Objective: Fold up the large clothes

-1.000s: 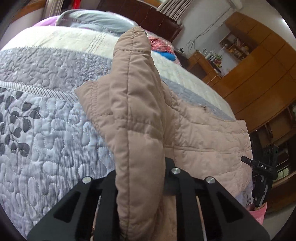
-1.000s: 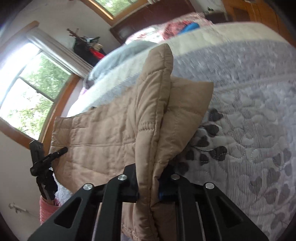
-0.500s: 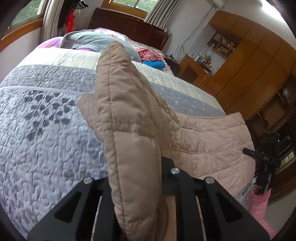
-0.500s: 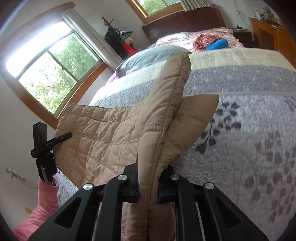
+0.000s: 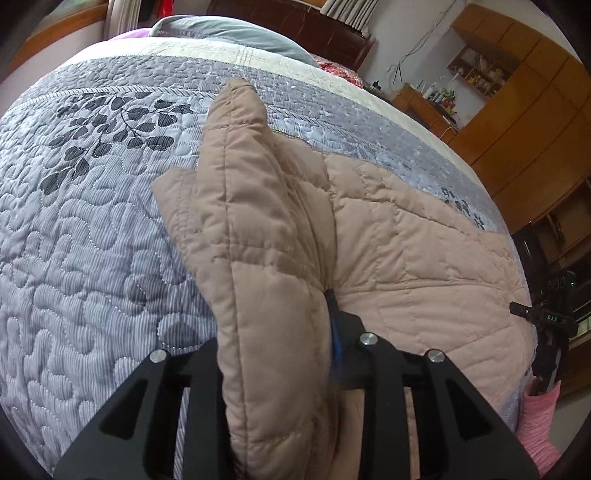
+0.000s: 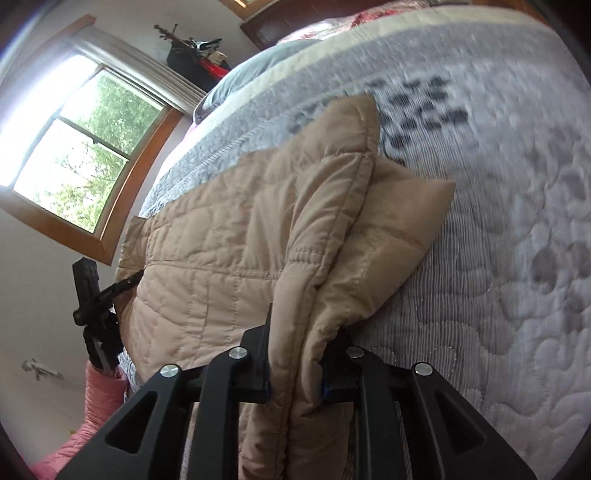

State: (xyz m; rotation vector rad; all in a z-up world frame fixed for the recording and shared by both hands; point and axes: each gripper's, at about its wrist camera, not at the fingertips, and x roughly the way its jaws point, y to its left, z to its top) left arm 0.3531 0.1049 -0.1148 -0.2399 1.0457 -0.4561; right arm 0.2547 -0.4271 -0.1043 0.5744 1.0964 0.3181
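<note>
A tan quilted jacket lies spread on the bed's grey quilt. My left gripper is shut on a bunched edge of the jacket, which stands up between its fingers. My right gripper is shut on the opposite edge of the same jacket. The right gripper shows at the far right of the left wrist view, and the left gripper shows at the left of the right wrist view. The fingertips are hidden by fabric.
The quilt covers a wide bed with a grey pillow and dark headboard at the far end. Wooden cabinets stand past the bed's right side. A window is on the left wall.
Both grippers have come down and forward toward the bed with the jacket edges held. The jacket now lies lower and flatter on the quilt.
</note>
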